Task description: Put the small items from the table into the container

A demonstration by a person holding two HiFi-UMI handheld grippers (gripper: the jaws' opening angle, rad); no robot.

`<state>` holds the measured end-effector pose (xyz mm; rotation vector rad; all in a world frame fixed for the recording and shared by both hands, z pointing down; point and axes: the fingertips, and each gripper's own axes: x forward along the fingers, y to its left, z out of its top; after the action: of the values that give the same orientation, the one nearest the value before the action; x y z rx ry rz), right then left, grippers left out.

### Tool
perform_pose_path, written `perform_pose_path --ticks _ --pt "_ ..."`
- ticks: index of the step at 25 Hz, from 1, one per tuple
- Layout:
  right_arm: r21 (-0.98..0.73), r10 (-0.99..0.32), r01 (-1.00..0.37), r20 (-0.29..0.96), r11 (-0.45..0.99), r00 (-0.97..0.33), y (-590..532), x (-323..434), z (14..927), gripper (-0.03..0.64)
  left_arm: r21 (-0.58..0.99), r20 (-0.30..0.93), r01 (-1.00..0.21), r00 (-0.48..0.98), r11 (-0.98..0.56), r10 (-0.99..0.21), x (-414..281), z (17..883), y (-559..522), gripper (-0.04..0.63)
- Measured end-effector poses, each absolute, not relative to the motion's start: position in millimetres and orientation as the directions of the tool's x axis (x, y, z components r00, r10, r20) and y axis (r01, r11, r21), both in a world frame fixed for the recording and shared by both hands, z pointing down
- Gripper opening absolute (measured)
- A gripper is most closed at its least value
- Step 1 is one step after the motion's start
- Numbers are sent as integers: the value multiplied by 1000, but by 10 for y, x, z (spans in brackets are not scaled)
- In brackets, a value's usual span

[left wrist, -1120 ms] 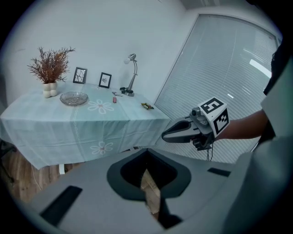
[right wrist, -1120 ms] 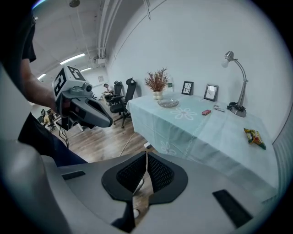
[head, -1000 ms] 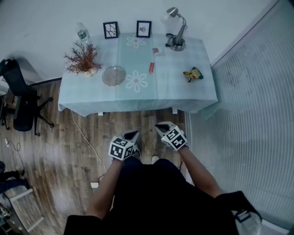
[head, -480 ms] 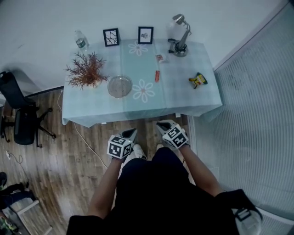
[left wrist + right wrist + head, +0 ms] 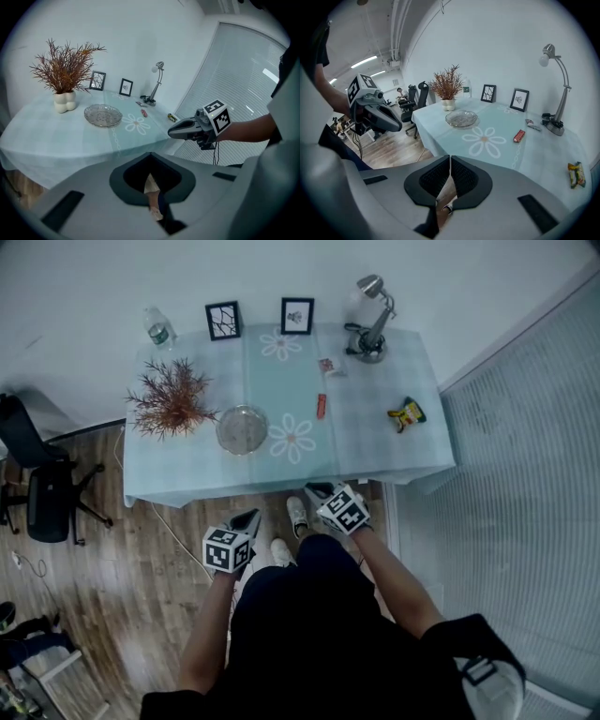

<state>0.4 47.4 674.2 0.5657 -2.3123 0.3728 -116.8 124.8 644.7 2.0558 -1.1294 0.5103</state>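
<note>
We stand by a big table (image 5: 187,474) with a light blue cloth. Its near edge is just ahead of both pairs of jaws. Under the jaws is a brown wood floor (image 5: 112,577). A black chair (image 5: 47,502) sits on that floor, far off to the left of our left jaws. The left gripper (image 5: 253,514) and the right gripper (image 5: 312,490) both hang over the floor and point at the table, side by side but apart. The left jaws are pressed together. The right jaws are pressed together too. On the table, a dry red-brown plant (image 5: 173,399) in a white pot stands ahead and to the left of the left jaws. A silver lamp (image 5: 372,320) stands at the far side, ahead and a bit right of the right jaws. The clear glass dish (image 5: 243,428) sits beside the plant, straight ahead of the left jaws. Two black picture frames (image 5: 223,320) stand at the back by the wall, and a water bottle (image 5: 156,327) is at the far left corner. A yellow packet (image 5: 406,414) lies ahead and right of the right jaws. A small red bar (image 5: 321,406) lies straight ahead of the right jaws. A tiny wrapped thing (image 5: 326,366) lies past it, near the lamp.
</note>
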Motion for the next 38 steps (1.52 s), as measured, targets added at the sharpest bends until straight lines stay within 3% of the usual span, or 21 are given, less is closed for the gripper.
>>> perform_pose_path --ticks 10,38 --pt "-150 -239 -448 676 881 -697 -162 -269 6754 31 396 657 -872 487 -287 -575 -1258 6449 717 3" --pt "-171 -168 -400 710 901 -683 -1289 -88 7058 31 406 660 -903 396 -141 -639 -1062 6538 -156 3"
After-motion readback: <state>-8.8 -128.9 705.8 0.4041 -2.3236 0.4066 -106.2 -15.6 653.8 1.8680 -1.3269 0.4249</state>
